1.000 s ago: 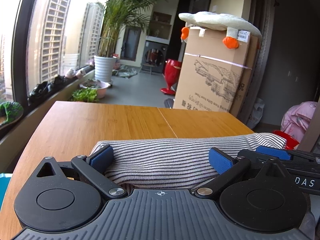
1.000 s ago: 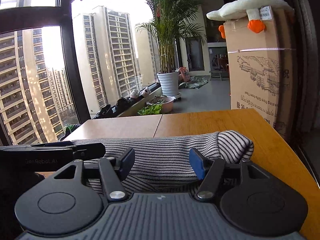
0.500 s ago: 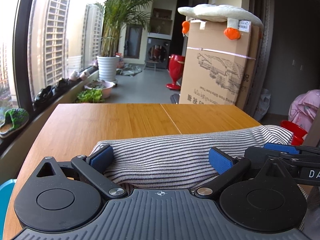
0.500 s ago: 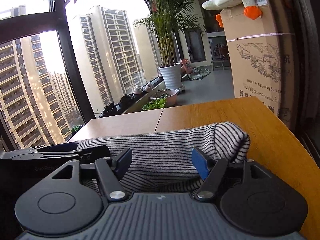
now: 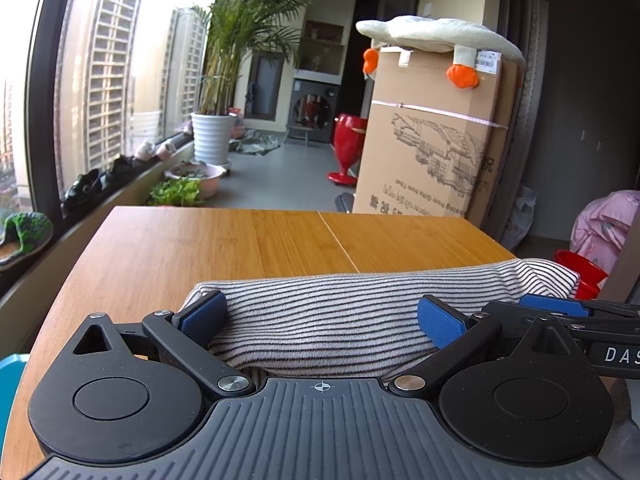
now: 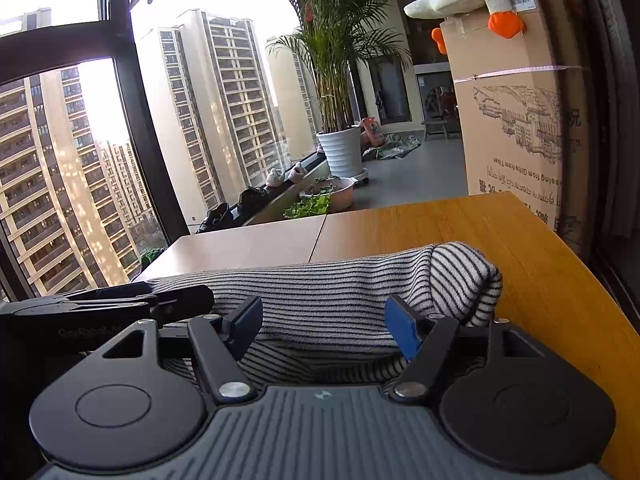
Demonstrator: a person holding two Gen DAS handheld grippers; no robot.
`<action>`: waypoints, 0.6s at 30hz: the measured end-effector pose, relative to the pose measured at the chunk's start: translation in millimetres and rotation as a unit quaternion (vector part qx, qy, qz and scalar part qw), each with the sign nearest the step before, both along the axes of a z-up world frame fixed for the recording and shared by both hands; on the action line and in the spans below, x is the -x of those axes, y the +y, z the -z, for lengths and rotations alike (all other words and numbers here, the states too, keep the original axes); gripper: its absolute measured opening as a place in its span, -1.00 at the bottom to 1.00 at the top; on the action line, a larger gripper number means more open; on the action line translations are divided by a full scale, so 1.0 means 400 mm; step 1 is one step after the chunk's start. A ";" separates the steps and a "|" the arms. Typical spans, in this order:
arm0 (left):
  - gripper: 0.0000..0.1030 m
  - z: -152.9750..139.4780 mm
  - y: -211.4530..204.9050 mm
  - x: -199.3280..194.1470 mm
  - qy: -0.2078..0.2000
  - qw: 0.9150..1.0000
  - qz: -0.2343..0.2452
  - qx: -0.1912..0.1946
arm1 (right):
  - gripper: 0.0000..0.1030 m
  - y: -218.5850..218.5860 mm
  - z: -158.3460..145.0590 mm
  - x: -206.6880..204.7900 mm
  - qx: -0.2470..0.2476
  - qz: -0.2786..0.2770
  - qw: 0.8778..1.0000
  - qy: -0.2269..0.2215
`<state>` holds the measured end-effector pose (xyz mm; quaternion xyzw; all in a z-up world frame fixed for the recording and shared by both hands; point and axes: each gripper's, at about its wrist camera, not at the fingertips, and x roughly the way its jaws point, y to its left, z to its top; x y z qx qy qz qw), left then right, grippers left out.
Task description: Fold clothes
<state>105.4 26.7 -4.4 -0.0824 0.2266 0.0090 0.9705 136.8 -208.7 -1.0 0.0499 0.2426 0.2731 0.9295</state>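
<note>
Left wrist: both tools (image 5: 322,318) (image 6: 322,330) spread wide astride striped garment (image 5: 360,304) lying crosswise.

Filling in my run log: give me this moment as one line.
phase: mid-fold | striped garment: bunched on wooden table | left gripper: open, straddling garment | right gripper: open, straddling garment

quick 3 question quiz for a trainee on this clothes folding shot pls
1. True or false: the striped garment lies on the wooden table.
2. Are the jaws of the left hand-held gripper and the right hand-held gripper spread or closed? A) both spread B) both closed C) only the left spread
3. What sits on top of the cardboard box?

Key: 1 true. 2 A, each with striped cloth between its blue pads. 3 a plush goose with orange feet.
</note>
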 end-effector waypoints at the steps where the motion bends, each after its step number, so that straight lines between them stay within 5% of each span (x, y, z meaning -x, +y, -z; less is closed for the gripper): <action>1: 1.00 0.000 0.001 0.000 -0.001 1.000 0.000 0.001 | 0.33 0.000 0.000 -0.002 0.001 0.000 1.000 0.000; 18: 1.00 0.004 0.008 0.009 0.001 1.000 0.000 -0.002 | 0.35 -0.004 -0.001 -0.014 -0.004 -0.001 1.000 0.004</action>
